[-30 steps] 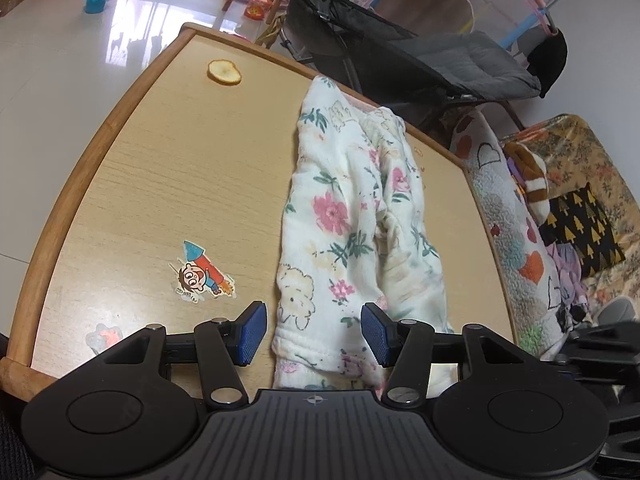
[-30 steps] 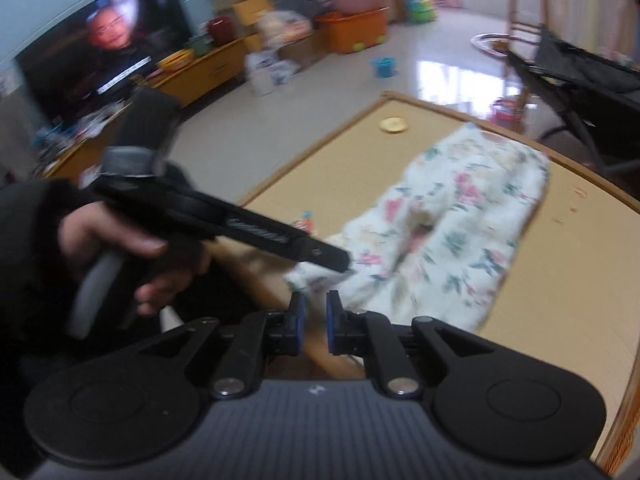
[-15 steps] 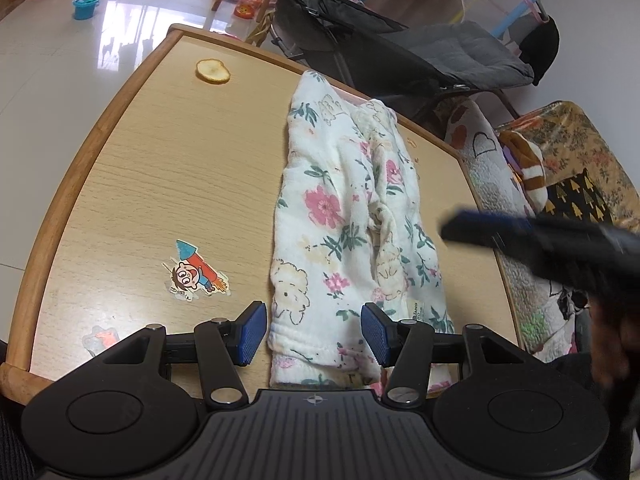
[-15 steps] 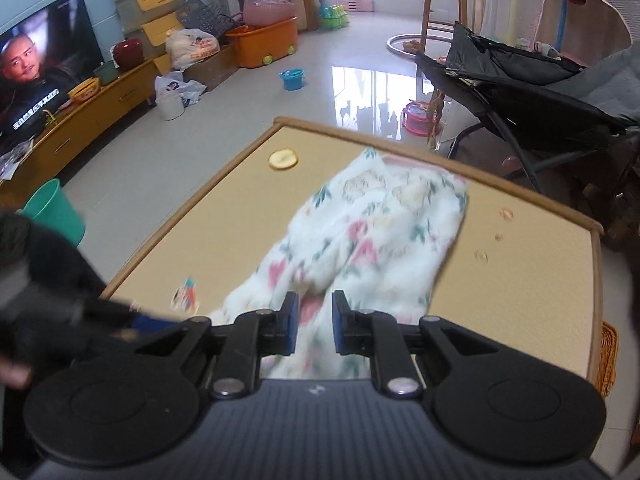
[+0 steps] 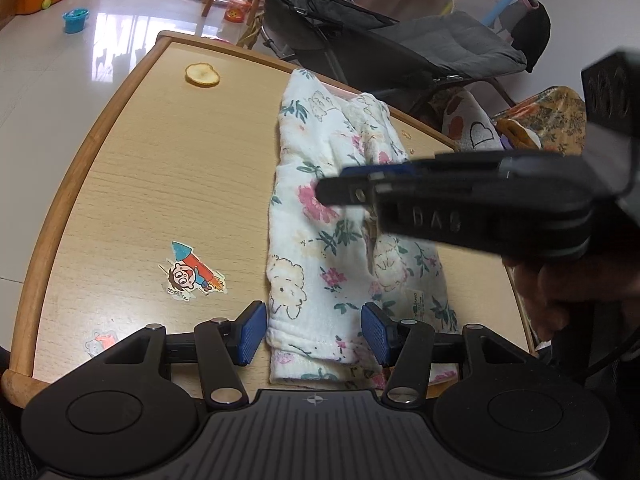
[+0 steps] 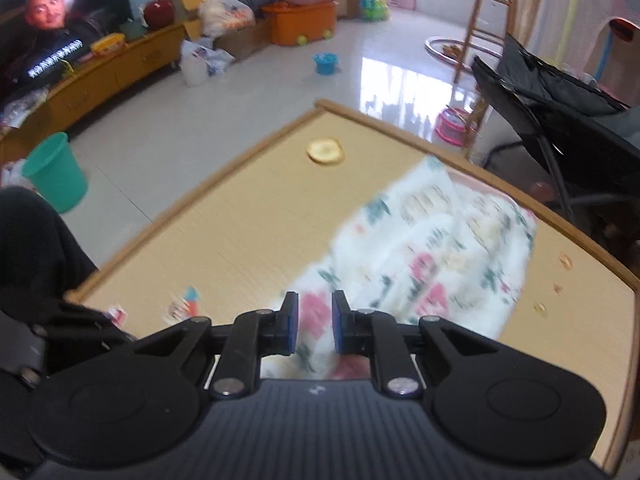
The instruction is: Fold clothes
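Right gripper [image 6: 313, 322] fingers are parting slightly while sweeping in over the garment [image 5: 340, 216] mid-table; left gripper [image 5: 313, 333] fingers are staying spread, straddling its near-edge hem, gripping nothing; refolding likely.

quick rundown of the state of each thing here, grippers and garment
left hand-held gripper: open, empty, straddling the garment's near hem
right hand-held gripper: narrow gap, empty, above the garment
garment: folded lengthwise, flat on the table
TV: on
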`<state>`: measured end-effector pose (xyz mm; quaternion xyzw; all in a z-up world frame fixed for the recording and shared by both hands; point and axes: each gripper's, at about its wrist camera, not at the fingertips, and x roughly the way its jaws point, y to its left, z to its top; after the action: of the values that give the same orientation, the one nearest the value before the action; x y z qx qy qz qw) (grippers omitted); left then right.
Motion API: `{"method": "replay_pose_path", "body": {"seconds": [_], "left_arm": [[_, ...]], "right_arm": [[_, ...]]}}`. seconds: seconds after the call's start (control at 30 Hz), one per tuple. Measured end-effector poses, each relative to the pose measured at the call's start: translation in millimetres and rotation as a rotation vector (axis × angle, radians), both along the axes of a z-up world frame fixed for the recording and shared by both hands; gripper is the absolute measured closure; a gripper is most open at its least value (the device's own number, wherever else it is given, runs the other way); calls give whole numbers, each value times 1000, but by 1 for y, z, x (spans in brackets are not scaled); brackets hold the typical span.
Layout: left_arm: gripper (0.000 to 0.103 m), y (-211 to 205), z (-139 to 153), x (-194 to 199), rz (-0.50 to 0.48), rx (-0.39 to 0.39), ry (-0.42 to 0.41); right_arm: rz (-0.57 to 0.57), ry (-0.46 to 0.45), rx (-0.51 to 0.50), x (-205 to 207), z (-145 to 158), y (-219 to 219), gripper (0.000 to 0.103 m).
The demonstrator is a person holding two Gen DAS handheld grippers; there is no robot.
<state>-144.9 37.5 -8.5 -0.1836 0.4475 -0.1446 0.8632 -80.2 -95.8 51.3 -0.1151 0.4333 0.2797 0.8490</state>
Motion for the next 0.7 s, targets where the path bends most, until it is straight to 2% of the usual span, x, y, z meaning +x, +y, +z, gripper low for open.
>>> {"method": "replay_pose_path", "body": {"seconds": [0.3,0.43,0.53,0.7], "left_arm": [[48,-2,0,0,-11,2,4],[48,-4,0,-2,-21,6,5],[48,-6,1,-3,-33,9,6],[48,-12,1,-4,-59,15,11]], "right_arm": [[-80,56,-17,6,-15,-24,86],[-74,81,5,7,-25,-15,86],[-55,51,-5,5,-27,-10,86],[-56,52,16,4,-22,-16,86]]}}
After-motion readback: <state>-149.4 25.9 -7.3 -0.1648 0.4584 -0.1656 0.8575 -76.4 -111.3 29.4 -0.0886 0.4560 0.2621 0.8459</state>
